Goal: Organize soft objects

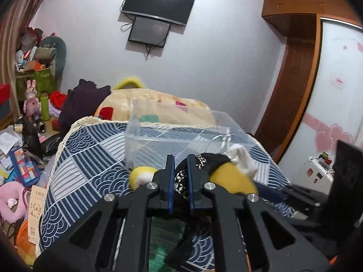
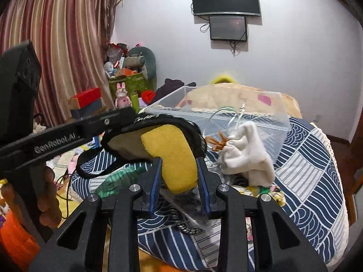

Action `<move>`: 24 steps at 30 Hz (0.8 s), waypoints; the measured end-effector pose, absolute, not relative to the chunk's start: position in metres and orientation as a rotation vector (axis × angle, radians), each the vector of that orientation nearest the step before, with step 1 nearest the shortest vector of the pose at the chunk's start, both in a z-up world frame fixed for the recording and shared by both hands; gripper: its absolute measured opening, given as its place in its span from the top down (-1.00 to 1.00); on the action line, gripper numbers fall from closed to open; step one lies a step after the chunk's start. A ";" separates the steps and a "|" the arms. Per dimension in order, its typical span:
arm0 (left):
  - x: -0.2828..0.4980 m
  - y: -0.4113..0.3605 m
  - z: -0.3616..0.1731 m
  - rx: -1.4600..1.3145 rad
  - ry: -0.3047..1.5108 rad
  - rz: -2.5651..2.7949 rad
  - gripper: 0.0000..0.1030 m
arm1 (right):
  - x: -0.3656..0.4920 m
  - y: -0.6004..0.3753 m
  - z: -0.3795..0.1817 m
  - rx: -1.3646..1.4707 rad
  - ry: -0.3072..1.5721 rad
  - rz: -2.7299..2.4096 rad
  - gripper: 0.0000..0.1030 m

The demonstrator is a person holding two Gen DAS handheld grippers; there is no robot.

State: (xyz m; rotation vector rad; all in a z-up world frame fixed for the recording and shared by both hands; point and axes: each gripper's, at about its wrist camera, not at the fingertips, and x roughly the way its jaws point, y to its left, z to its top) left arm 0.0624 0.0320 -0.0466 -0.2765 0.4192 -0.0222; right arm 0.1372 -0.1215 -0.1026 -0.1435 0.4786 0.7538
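My left gripper (image 1: pixel 180 158) is shut on a black fabric piece with silver chain trim (image 1: pixel 181 179); it enters the right wrist view from the left (image 2: pixel 133 115). The black fabric (image 2: pixel 181 124) drapes over a yellow sponge (image 2: pixel 172 156), and my right gripper (image 2: pixel 178 158) is shut on that sponge, both blue pads against its sides. The sponge (image 1: pixel 233 179) sits just right of the left jaws. A white cloth (image 2: pixel 247 156) (image 1: pixel 240 161) lies beside it, with orange yarn (image 2: pixel 217 142) at its edge. Behind stands a clear plastic box (image 2: pixel 215 113) (image 1: pixel 181 131).
All of this sits on a bed with a blue-and-white patterned cover (image 1: pixel 90 154) (image 2: pixel 306 158). A yellow-white ball (image 1: pixel 141 176) and green cloth (image 2: pixel 118 179) lie near the jaws. A beige blanket (image 1: pixel 158 106) is piled behind the box. Clutter covers the floor at left (image 1: pixel 20 165). A hand (image 2: pixel 47 192) grips the left tool.
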 end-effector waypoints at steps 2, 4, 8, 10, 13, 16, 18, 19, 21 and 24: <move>0.063 0.036 -0.048 -0.274 0.422 -0.005 0.98 | 0.138 -0.127 -0.099 -0.133 0.470 0.732 0.48; 0.064 0.039 -0.049 -0.281 0.421 -0.003 0.98 | 0.140 -0.137 -0.095 -0.104 0.462 0.720 0.48; 0.068 0.040 -0.054 -0.269 0.473 -0.061 0.97 | 0.142 -0.149 -0.088 -0.075 0.453 0.687 0.48; 0.068 0.036 -0.058 -0.256 0.487 -0.064 0.95 | 0.142 -0.152 -0.087 -0.068 0.451 0.674 0.48; 0.070 0.030 -0.063 -0.238 0.513 -0.089 0.70 | 0.144 -0.151 -0.084 -0.061 0.448 0.661 0.48; 0.075 0.025 -0.070 -0.252 0.541 -0.122 0.39 | 0.142 -0.154 -0.082 -0.053 0.443 0.659 0.48; 0.079 0.021 -0.076 -0.253 0.568 -0.142 0.29 | 0.142 -0.157 -0.081 -0.051 0.440 0.654 0.48; 0.081 0.018 -0.078 -0.251 0.579 -0.148 0.29 | 0.142 -0.157 -0.081 -0.047 0.441 0.653 0.48; 0.085 0.014 -0.081 -0.252 0.596 -0.160 0.29 | 0.144 -0.158 -0.081 -0.040 0.445 0.657 0.48; 0.090 0.006 -0.085 -0.240 0.609 -0.180 0.29 | 0.142 -0.158 -0.081 -0.038 0.450 0.668 0.48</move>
